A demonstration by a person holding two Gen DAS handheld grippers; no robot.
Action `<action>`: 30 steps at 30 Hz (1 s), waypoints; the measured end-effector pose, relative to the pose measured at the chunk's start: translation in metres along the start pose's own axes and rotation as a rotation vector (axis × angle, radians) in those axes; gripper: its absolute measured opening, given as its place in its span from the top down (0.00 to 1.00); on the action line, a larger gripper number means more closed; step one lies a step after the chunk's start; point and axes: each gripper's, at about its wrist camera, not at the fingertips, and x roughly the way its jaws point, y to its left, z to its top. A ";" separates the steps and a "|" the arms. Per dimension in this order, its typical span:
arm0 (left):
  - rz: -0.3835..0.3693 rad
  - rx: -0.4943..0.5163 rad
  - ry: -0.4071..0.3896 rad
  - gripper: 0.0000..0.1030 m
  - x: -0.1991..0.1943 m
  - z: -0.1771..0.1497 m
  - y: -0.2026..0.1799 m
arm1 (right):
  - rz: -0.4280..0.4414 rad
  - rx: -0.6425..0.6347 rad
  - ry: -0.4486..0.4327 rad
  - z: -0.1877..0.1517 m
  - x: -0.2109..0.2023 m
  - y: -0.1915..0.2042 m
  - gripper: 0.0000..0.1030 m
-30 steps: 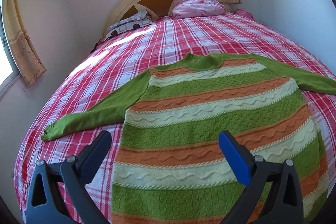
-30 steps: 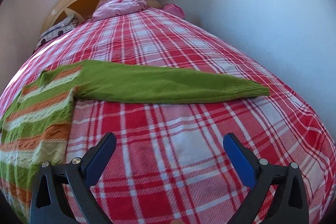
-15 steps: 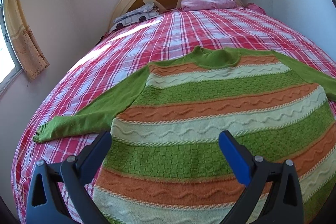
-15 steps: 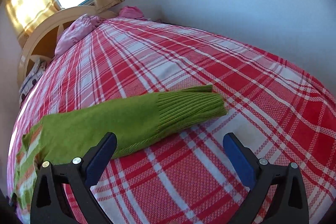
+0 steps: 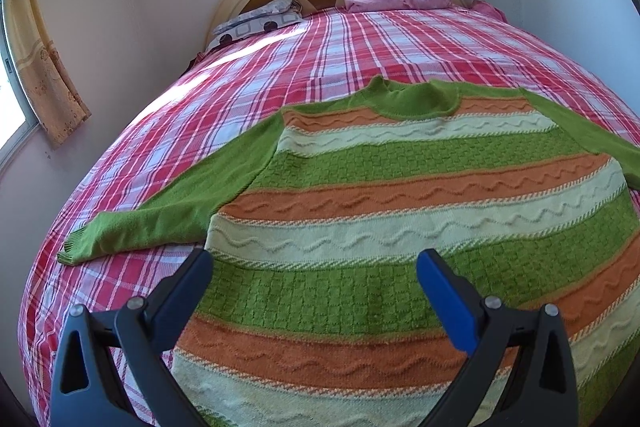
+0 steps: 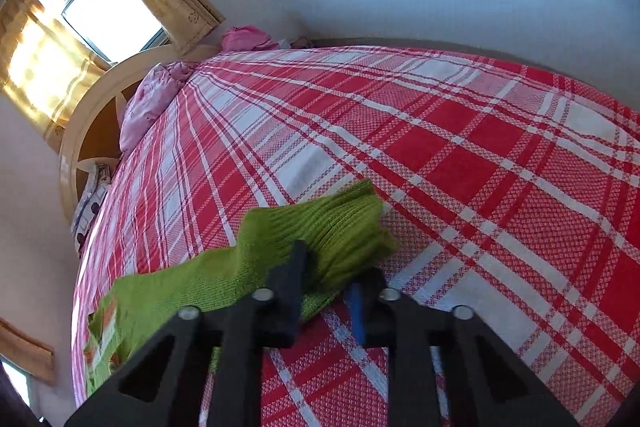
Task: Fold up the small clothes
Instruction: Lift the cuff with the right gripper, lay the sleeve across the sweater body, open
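Sweater (image 5: 400,219) lies spread flat on the bed (image 5: 248,83). Right hand-held gripper (image 6: 332,279) is closing on the right sleeve cuff (image 6: 340,227); left hand-held gripper (image 5: 314,269) hovers wide over the body. Next, I judge: fold that sleeve inward across the chest.

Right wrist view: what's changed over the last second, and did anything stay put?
The right gripper swung over to the green sleeve cuff and its jaws are closing on it, cuff between them. The left gripper edged closer over the striped sweater, staying open and empty. The sweater body stayed flat on the bed.
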 end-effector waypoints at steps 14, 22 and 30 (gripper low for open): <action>-0.052 -0.099 0.008 0.00 -0.021 -0.012 0.055 | 0.139 -0.277 -0.156 0.023 -0.075 0.152 0.94; -0.019 -0.187 -0.015 0.00 -0.030 -0.023 0.103 | 0.259 -0.449 -0.196 0.011 -0.107 0.281 0.94; 0.008 -0.271 -0.001 0.00 -0.025 -0.036 0.147 | 0.386 -0.675 -0.199 -0.046 -0.130 0.415 0.95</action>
